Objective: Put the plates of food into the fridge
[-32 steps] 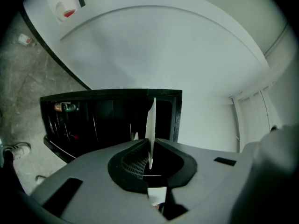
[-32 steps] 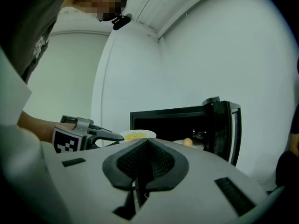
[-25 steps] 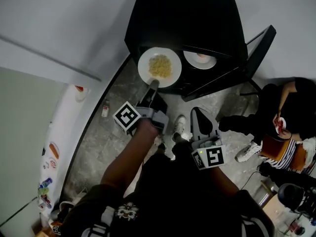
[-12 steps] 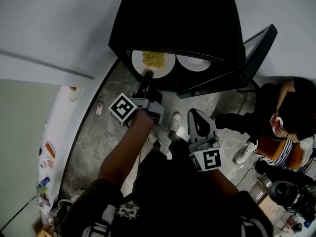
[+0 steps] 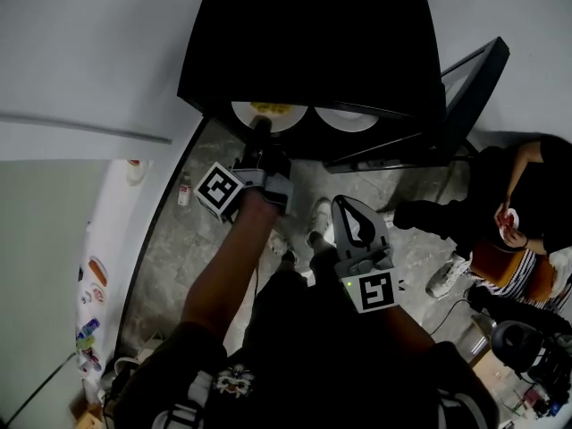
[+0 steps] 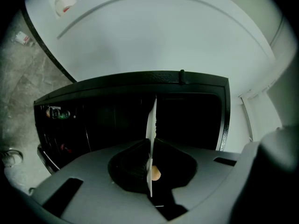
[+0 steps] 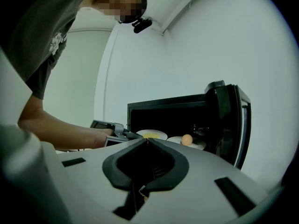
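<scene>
**Plate of yellow food at the mouth of the black fridge**

Grey speckled floor (image 5: 179, 257) runs along a pale wall, and a small black fridge (image 5: 313, 43) stands on it with its door (image 5: 451, 101) swung open to the right.

The left gripper (image 5: 261, 128) is closed on the near rim of a white plate (image 5: 268, 113). In the left gripper view the jaws of the left gripper (image 6: 150, 148) press on either side of the plate (image 6: 152, 120), which shows edge-on against the dark inside of the fridge (image 6: 117, 115). Yellow food (image 5: 275, 108) lies on the plate. Seen from the head view, most of the plate is under the fridge's top edge, inside the opening on its left side.

Just to the right of it, a second white plate (image 7: 191, 144) carrying an egg (image 7: 186, 139) sits in the fridge (image 7: 168, 108), near the open door (image 7: 231, 120).

The right gripper (image 7: 147, 140) has its jaws together with nothing between them, and it is held back on the near side of the fridge, to the right of the left arm (image 5: 223, 284).

Far to the right, well apart from the fridge, a seated person (image 5: 527, 195) is in view.
</scene>
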Tool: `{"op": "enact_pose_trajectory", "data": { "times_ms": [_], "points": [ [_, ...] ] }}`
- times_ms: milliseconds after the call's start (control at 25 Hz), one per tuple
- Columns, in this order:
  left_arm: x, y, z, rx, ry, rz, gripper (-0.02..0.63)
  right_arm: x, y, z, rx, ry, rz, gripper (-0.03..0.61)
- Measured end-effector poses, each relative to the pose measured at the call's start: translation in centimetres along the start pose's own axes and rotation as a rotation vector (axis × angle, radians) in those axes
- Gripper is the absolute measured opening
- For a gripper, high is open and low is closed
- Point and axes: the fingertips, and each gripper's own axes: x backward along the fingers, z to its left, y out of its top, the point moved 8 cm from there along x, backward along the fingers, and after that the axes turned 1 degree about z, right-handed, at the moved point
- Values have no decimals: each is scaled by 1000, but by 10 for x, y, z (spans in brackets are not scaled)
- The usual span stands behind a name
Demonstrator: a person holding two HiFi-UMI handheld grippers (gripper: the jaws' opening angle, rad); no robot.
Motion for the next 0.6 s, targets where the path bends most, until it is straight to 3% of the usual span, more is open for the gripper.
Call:
{"op": "enact_pose_trajectory", "data": {
  "times_ms": [160, 520, 600],
  "points": [
    [-7, 4, 4, -12, 14, -5, 40, -4, 4, -3, 55, 5, 4, 25],
    [-12, 3, 6, 20, 32, -24, 41, -14, 6, -7, 36, 2, -5, 25],
    [-11, 3, 3, -11, 33, -26, 46, -16, 7, -7, 31, -2, -10, 25]
  ]
}}
